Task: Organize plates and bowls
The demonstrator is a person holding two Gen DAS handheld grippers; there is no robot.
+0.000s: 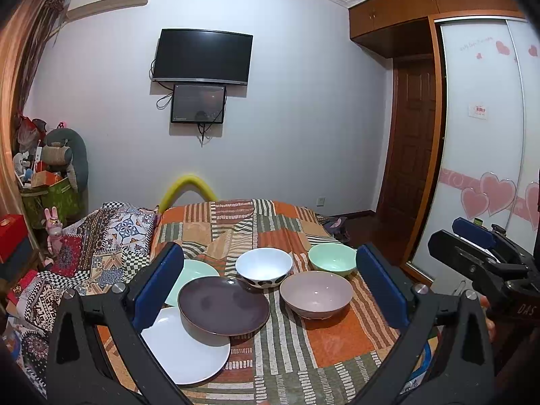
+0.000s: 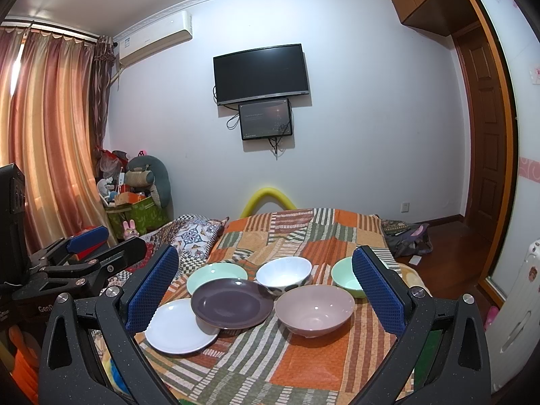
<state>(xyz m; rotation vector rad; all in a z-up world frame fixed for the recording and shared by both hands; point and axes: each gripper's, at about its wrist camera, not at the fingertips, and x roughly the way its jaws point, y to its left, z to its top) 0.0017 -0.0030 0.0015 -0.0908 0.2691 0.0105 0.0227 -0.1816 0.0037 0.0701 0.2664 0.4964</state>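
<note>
A: Plates first, on our left. We see the white plate [image 1: 184,347] nearest us on the bed [image 1: 303,347], the purple plate [image 1: 223,305] resting partly on it, and the green plate [image 1: 194,278] behind, tucked under the purple one's far rim.

B: Agreed. Right of those sit the bowls: the white bowl [image 1: 264,267] in the middle, the pink bowl [image 1: 316,294] nearer us, the green bowl [image 1: 332,259] farthest right. All three stand upright, near each other; we cannot tell whether the white and pink ones touch.

A: And our tools? The left hand-held gripper [image 1: 270,290] has its jaws spread as wide as they go, with nothing between the pads. The right hand-held gripper [image 2: 266,290] is just as wide and just as empty, held short of the dishes.

B: So nothing is stacked yet, we judge. How will these handle?

A: They look like glazed ceramic or melamine: stiff, smooth, likely slippery against the pads, and breakable if ceramic. The bed cover is soft, so a plate may tilt when pressed.

B: Then we would pinch a rim, one pad above and one beneath. The purple plate's overhanging near edge offers room underneath. For bowls, we would grip the wall across the rim, inside and outside.

A: Bowls probably weigh a bit more; a deep bite on the rim seems wise.
</note>
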